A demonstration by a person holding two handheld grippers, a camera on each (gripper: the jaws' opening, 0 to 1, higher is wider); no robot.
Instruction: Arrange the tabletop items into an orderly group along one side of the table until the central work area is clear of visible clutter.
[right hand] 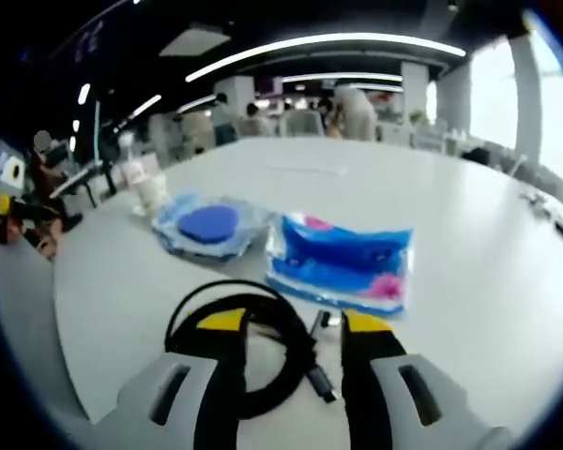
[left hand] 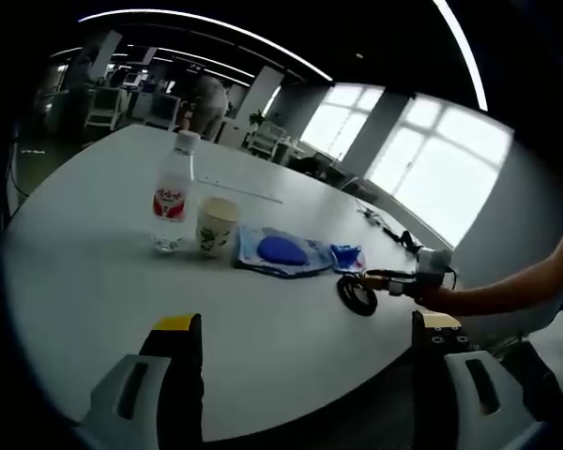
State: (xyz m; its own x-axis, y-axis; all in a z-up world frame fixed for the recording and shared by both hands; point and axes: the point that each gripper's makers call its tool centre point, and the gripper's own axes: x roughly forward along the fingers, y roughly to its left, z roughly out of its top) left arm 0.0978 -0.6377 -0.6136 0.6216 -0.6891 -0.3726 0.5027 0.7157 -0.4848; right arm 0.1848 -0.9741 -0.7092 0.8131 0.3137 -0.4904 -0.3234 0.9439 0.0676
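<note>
Right gripper stands over the coiled black cable, jaws parted, nothing clamped. Cable judged light and floppy; pinch the bundled strands. Beyond it, a slippery blue plastic packet and a soft blue pouch. Left gripper hangs released above the white table; a crushable paper cup and clear water bottle stand farthest.

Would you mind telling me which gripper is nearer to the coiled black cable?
Right. The right gripper sits directly over the black cable, its jaws astride the coil. The left gripper hangs back at the table's near edge, well apart from the cable.
</note>
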